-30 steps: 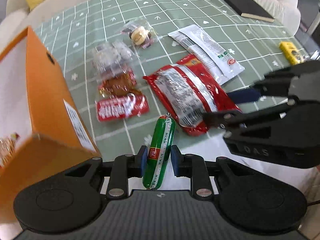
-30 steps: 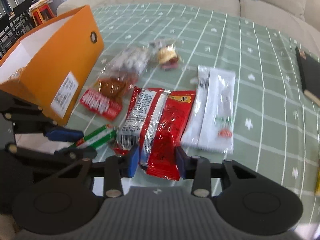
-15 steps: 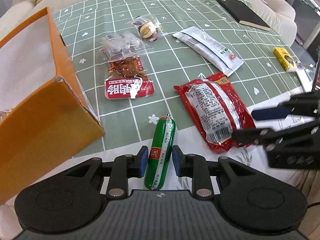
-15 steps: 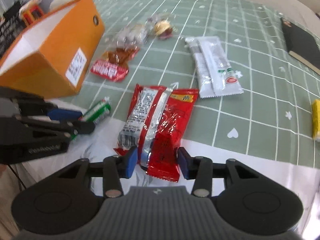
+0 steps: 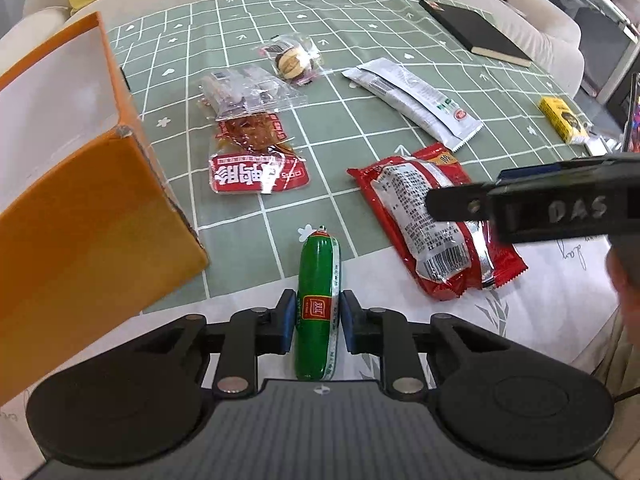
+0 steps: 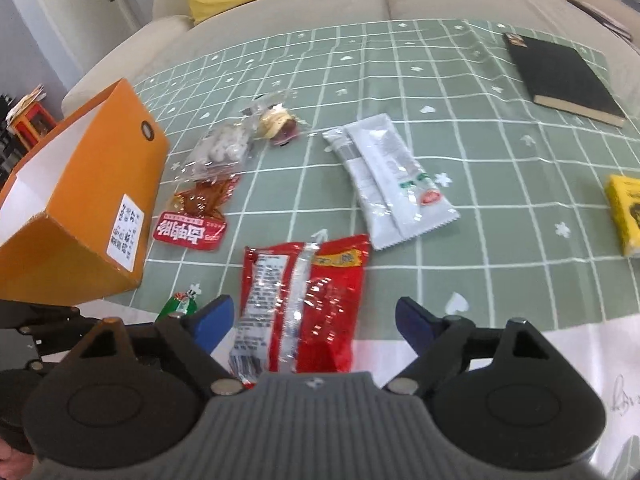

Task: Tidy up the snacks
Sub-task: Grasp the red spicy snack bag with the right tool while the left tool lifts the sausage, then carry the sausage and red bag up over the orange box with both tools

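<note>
My left gripper (image 5: 317,321) clamps a smooth green sausage (image 5: 318,300). My right gripper (image 6: 310,318) has just been opening; the glossy, crinkled red packet (image 6: 308,292) lies loose between its jaws on the green checked tablecloth (image 6: 480,160), near the orange box (image 6: 80,216). A beige sofa (image 6: 360,0) stands behind.

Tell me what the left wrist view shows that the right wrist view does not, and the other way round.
Only the left wrist view shows the left gripper shut on the green sausage, whose whole length is visible there. Only the right wrist view shows the right gripper, its jaws just opened wide on either side of the red snack bag without touching it, and the white label on the orange box. Both views share the box, the red bag, the white packet, the black notebook and the green checked tablecloth.
</note>
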Demonstrator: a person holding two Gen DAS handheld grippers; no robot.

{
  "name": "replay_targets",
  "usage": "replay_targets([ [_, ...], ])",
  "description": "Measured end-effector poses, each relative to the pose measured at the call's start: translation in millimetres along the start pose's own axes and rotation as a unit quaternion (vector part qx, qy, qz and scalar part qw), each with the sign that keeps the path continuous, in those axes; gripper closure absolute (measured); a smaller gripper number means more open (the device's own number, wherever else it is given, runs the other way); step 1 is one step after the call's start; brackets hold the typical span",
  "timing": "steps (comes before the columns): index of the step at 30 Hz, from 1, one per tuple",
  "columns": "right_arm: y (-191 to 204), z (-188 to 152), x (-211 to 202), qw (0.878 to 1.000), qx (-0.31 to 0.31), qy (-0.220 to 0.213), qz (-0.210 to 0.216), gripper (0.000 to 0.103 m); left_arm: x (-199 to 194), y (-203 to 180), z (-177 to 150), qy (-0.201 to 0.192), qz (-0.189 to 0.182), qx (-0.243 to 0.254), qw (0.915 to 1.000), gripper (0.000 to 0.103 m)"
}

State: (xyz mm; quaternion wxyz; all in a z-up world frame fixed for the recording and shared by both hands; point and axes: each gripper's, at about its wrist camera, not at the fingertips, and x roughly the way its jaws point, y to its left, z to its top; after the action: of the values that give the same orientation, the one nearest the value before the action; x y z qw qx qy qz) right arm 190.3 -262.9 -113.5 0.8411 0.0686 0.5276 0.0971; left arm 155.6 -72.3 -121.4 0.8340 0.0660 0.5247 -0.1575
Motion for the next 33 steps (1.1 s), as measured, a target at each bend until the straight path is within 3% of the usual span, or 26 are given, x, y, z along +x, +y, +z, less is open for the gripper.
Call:
replay_targets([
  [2, 5, -1, 6, 1.0, -0.011, 0.009, -0.003, 0.012, 0, 2, 0, -0.002, 0.003, -0.003, 1.0, 0.078],
  [10, 15, -9, 19, 0.998, -0.044, 0.039, -0.021, 0.012, 0, 10, 1, -0.01, 0.003, -0.026, 0.9996, 0.078],
  [18, 30, -14, 18, 0.993, -0.104, 0.028, -0.039, 0.033, -1, 13, 0, -0.012, -0.002, -0.037, 0.9992, 0.078],
  [33, 34, -11, -18, 0.995, -0.1, -0.013, -0.021, 0.035, -35, 10, 2, -0.05, -0.02, -0.059, 0.9968, 0.078],
])
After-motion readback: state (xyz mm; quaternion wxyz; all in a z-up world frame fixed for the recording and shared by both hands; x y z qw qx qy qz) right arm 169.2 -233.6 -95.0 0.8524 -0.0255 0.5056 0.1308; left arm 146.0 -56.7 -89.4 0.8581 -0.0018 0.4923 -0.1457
